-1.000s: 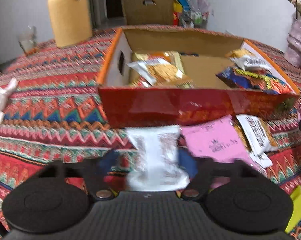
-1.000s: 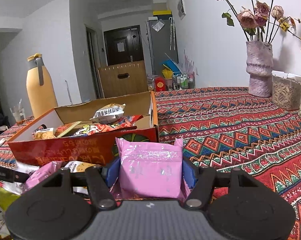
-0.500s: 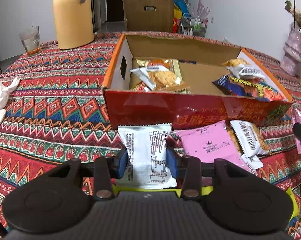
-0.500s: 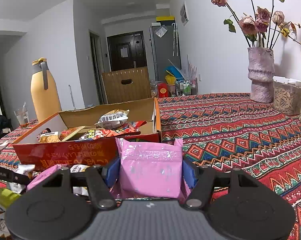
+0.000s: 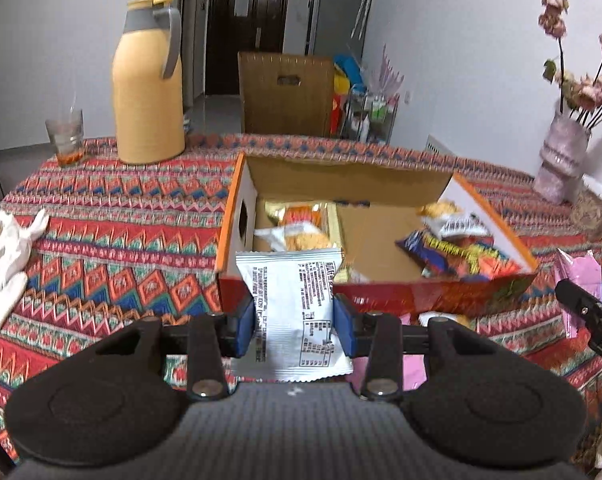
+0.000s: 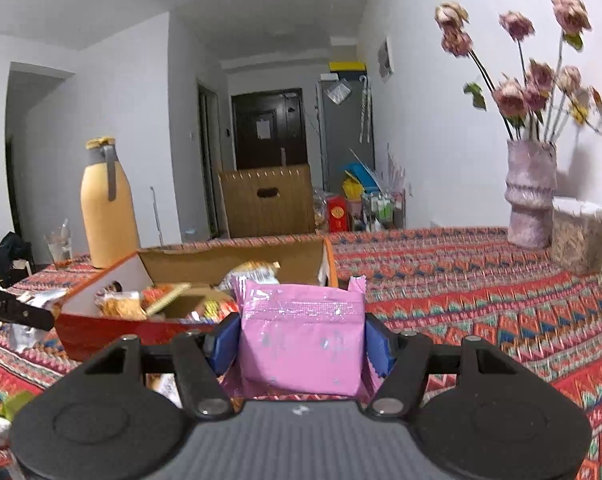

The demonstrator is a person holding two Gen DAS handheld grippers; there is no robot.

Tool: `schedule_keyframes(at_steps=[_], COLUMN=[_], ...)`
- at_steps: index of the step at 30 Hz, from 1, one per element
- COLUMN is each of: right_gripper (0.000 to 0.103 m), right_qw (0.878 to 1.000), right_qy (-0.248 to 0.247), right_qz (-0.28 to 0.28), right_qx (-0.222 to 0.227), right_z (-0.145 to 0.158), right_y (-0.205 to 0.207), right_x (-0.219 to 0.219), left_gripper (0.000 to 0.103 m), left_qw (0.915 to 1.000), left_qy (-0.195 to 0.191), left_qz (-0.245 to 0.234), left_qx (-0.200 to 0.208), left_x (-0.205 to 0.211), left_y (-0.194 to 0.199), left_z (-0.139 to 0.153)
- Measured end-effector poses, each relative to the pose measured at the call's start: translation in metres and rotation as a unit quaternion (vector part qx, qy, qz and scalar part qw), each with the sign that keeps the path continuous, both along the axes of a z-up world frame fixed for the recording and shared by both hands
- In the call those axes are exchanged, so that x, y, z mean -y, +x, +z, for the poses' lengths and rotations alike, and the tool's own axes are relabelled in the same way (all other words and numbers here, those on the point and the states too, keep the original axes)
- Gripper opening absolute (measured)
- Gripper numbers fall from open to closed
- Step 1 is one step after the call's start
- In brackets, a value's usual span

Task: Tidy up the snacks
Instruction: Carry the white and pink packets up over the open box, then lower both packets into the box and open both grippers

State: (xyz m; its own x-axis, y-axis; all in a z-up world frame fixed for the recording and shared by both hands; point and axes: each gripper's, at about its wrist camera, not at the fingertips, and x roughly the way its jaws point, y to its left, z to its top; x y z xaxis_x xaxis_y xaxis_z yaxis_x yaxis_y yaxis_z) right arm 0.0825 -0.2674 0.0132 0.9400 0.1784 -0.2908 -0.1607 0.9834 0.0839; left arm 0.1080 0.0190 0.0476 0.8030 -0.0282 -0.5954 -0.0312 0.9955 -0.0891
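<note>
My left gripper (image 5: 293, 326) is shut on a white snack packet (image 5: 295, 308) and holds it up in front of the near wall of the open red cardboard box (image 5: 441, 298). The box holds several snack packets (image 5: 457, 254). My right gripper (image 6: 299, 342) is shut on a pink snack packet (image 6: 301, 338), raised just right of the box (image 6: 101, 330). The right gripper with its pink packet also shows at the right edge of the left wrist view (image 5: 581, 300).
A yellow thermos jug (image 5: 149, 98) and a glass (image 5: 65, 136) stand at the far left of the patterned tablecloth (image 5: 101, 248). White cloth (image 5: 5, 256) lies at the left edge. A vase of dried flowers (image 6: 531, 192) stands at the right. Loose packets (image 5: 415, 366) lie before the box.
Both grippers have risen. The left gripper has lifted the white packet off the table up to the box's front wall; the right has carried the pink packet higher.
</note>
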Motion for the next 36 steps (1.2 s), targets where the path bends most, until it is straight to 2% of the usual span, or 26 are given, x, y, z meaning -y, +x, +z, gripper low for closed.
schedule_keyframes(at_steps=[12, 20, 26, 31, 36], right_gripper=[0.064, 0.064, 0.064, 0.064, 0.064], right_qw=[0.999, 0.999, 0.999, 0.999, 0.999], right_qy=[-0.006, -0.019, -0.011, -0.022, -0.027], right_qz=[0.036, 0.044, 0.035, 0.022, 0.027], right_qx=[0.012, 0.002, -0.003, 0.011, -0.006], right_z=[0.034, 0.041, 0.035, 0.022, 0.01], right_y=[0.044, 0.081, 0.104, 0.111, 0.118], right_x=[-0.037, -0.066, -0.08, -0.084, -0.087], left_gripper=[0.042, 0.042, 0.042, 0.042, 0.042], left_qw=[0.999, 0.9978, 0.9968, 0.9961, 0.9973], left_qy=[-0.012, -0.022, -0.04, -0.04, -0.041], left_qz=[0.004, 0.019, 0.034, 0.041, 0.039], left_qx=[0.044, 0.059, 0.06, 0.068, 0.048], left_x=[0.006, 0.007, 0.004, 0.0, -0.005], left_y=[0.03, 0.061, 0.083, 0.093, 0.102], left_z=[0.033, 0.042, 0.03, 0.014, 0.001])
